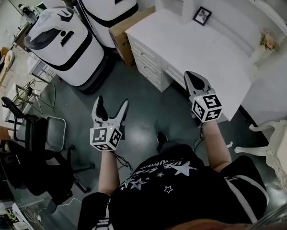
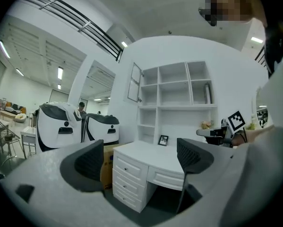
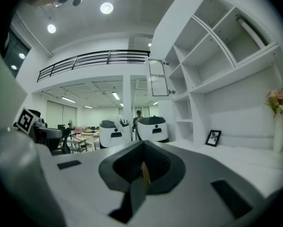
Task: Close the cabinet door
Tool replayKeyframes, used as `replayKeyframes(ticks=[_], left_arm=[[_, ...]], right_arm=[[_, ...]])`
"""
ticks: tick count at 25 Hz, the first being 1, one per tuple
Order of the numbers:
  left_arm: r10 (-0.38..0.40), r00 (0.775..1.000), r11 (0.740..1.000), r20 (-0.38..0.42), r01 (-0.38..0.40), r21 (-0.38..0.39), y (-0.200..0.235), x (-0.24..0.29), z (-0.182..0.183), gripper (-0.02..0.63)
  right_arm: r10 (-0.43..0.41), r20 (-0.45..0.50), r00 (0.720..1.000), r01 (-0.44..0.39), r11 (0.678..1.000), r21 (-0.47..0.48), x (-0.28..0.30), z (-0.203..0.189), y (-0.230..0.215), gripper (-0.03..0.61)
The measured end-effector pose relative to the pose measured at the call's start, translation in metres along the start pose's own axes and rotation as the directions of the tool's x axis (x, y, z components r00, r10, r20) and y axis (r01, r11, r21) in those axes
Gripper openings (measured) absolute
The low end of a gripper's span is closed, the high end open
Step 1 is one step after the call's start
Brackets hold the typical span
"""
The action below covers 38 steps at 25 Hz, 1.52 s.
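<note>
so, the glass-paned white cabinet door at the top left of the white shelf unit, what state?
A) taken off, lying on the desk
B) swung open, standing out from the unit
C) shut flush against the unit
B: the glass-paned white cabinet door stands out at an angle from the white shelf unit, and the right gripper view shows the same.

White desk (image 1: 191, 47) ahead, open floor (image 1: 148, 107) left.
</note>
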<state>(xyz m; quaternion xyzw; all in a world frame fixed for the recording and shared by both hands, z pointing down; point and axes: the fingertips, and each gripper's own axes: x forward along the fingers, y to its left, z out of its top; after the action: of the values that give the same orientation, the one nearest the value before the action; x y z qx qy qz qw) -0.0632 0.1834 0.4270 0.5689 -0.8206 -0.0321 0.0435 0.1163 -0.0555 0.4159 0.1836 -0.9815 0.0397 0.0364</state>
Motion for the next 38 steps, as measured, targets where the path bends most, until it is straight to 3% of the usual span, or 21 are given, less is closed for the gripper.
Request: replayKeyframes(ticks=[9,17,24,29,38], left_arm=[[-0.018,1.0,1.0,0.007,0.018,-0.024,0.012,0.12,0.013,0.482],[-0.045,0.998,0.999,0.038,0.046,-0.001,0.038,0.179,0.035,0.48],[-0.108,0.991,0.994,0.082,0.107,0.012,0.083,0.258,0.054,0.48],[-0.241,0.963,0.968,0.123,0.229,0.1,0.116,0.357,0.098,0.48],[-0.372,0.908,0.927,0.194,0.357,0.112,0.174,0.507,0.169,0.48]], right_arm=[[-0.033,0.013,0.999,0.033,0.999,0.013,0.084,0.019,-0.084,0.005],[-0.028,0.04,0.999,0.028,1.0,0.012,0.134,0.034,-0.1,0.005],[-0.099,0.03,0.995,0.099,0.995,-0.002,0.186,0.036,-0.121,0.005],[-0.201,0.041,0.979,0.202,0.979,-0.015,0.238,0.052,-0.152,0.005],[-0.355,0.071,0.932,0.356,0.934,0.0,0.338,0.094,-0.194,0.005]])
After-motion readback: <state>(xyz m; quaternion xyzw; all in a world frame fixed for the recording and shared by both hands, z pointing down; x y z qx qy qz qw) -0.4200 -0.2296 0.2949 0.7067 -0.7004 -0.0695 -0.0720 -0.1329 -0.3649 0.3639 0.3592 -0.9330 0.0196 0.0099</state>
